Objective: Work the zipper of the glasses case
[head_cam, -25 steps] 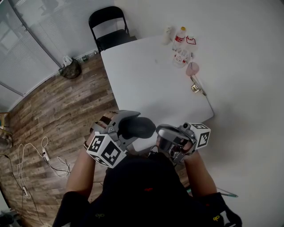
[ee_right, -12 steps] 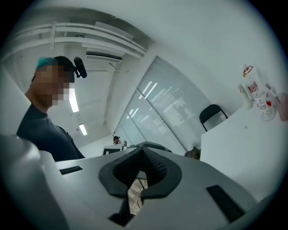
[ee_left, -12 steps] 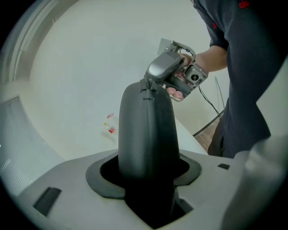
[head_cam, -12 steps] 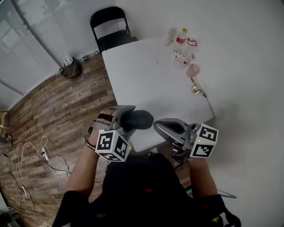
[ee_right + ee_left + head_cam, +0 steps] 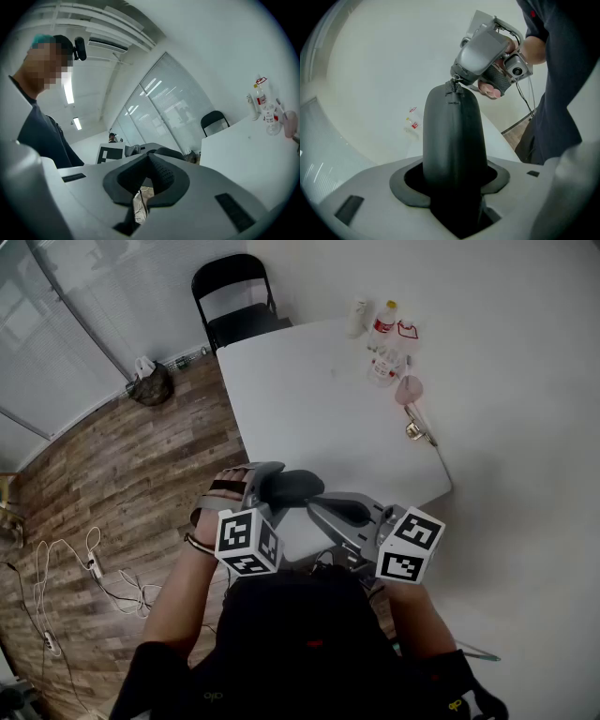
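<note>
While you hold both tools close in front of your body over the near edge of the white table, the left gripper is clamped around one end of the dark glasses case, its jaws set well apart by the width of the case. The case sticks out of that grip toward your right, clear of the table. In the left gripper view it rises from between the jaws, with the zipper seam running up its rounded side to the free end. At that free end sits the zipper pull, and the right gripper meets it there. Its jaws are pressed together, and the small pull runs up into their tips. In the right gripper view the two dark pads touch each other with no gap at the tip. They cover the pull itself, so only the case and the left tool's marker cube show behind them. Near the table's far right corner stand a few bottles and a pink cup. A black chair stands at the table's far left corner.
</note>
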